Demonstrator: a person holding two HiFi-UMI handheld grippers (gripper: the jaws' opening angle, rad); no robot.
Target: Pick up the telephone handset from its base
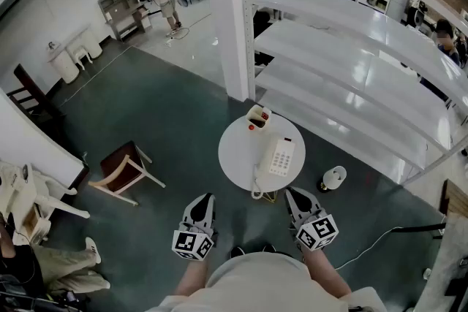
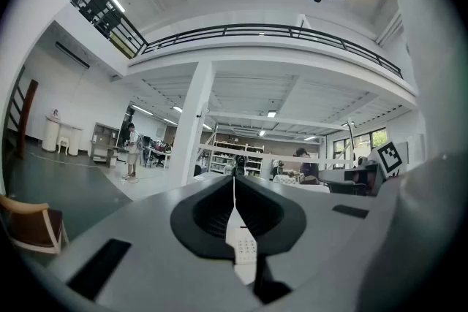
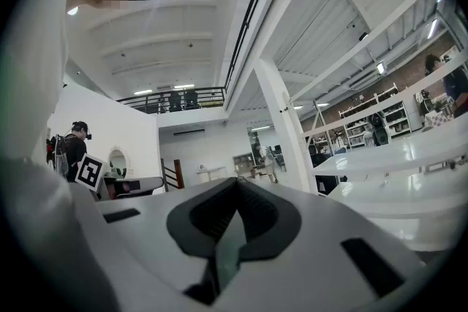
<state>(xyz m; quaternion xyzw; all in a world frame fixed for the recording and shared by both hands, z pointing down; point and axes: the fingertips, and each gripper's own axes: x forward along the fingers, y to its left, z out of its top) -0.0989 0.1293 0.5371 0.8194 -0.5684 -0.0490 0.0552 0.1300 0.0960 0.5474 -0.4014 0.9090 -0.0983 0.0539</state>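
The left tongs (image 1: 208, 197) and the right tongs (image 1: 291, 192) are both closed and empty; in the left gripper view the left tongs (image 2: 235, 176) meet in a thin line, and in the right gripper view the right tongs (image 3: 235, 181) are pressed together too. Both are held level in front of the person, side by side but well apart, tips pointing toward a small round white counter (image 1: 234, 151). The right tongs are just at the counter's near edge and the left tongs are a little short of it. The telephone handset (image 1: 272, 156) lies on its white base (image 1: 285, 157) on the right half of the counter, ahead of and between the two tongs, nearer the right. Its coiled cord (image 1: 257, 189) hangs over the near edge. A small white and red box (image 1: 257, 117) sits at the far edge. A wooden chair (image 1: 121, 166) stands on the floor to the left.
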